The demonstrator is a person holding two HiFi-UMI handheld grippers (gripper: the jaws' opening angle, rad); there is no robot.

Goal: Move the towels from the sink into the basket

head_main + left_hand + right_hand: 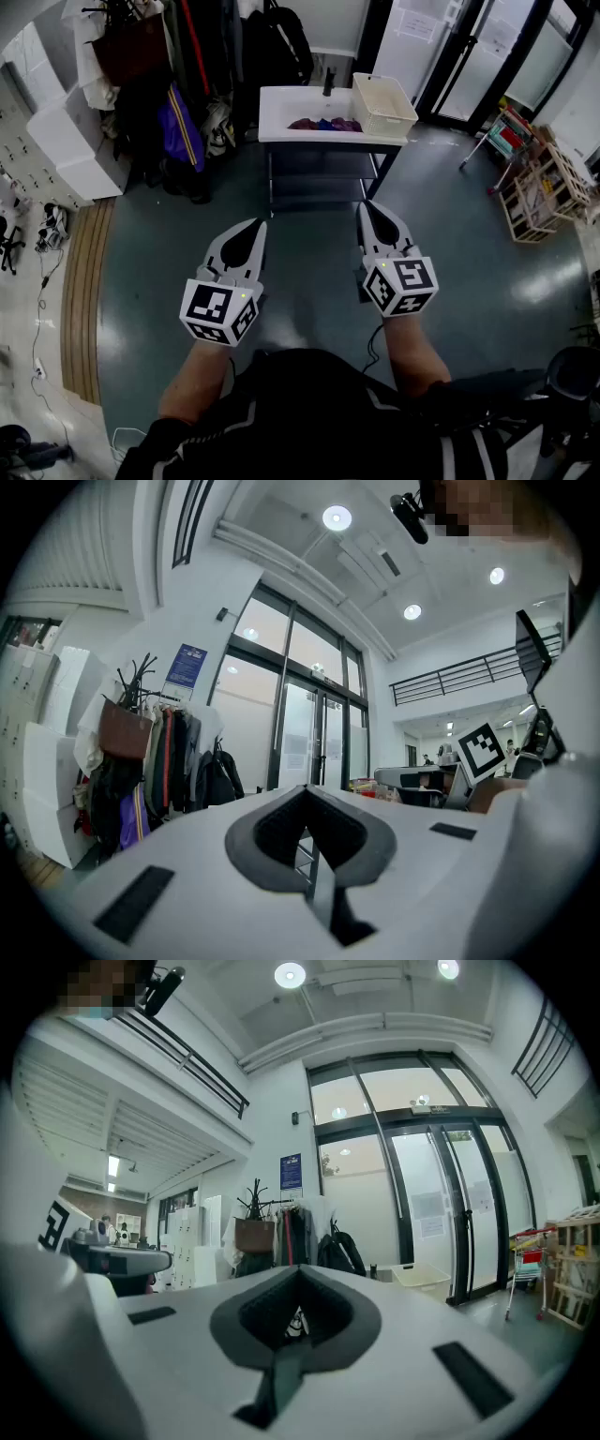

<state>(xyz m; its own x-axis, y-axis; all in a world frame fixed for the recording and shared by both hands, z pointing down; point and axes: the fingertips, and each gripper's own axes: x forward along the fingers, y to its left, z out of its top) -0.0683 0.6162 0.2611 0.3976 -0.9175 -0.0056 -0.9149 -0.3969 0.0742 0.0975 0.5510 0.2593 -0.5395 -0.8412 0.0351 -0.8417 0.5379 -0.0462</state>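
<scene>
The left tool [257, 224] has its jaws pressed together on nothing, and the right tool [367, 207] is likewise closed and empty. Both are held level, side by side, above the grey floor [469, 253] and pointing toward the sink [281, 108], which stands well apart from them, further into the room. The towels [323, 124] lie bunched in the sink's basin as a low heap of maroon, blue and purple cloth. The basket [394, 122], pale and seemingly empty, sits at the right end of the same unit, just beside the heap. Coats [178, 122] hang on a rack to the left.

No towel has been moved yet. They will likely be light, soft and limp: they should sag and trail when lifted, and one may drag a neighbour along. A raised fold or bunched ridge near the middle of a towel looks the best place to pinch, with the jaws opened first, rather than a flat edge lying against the basin
</scene>
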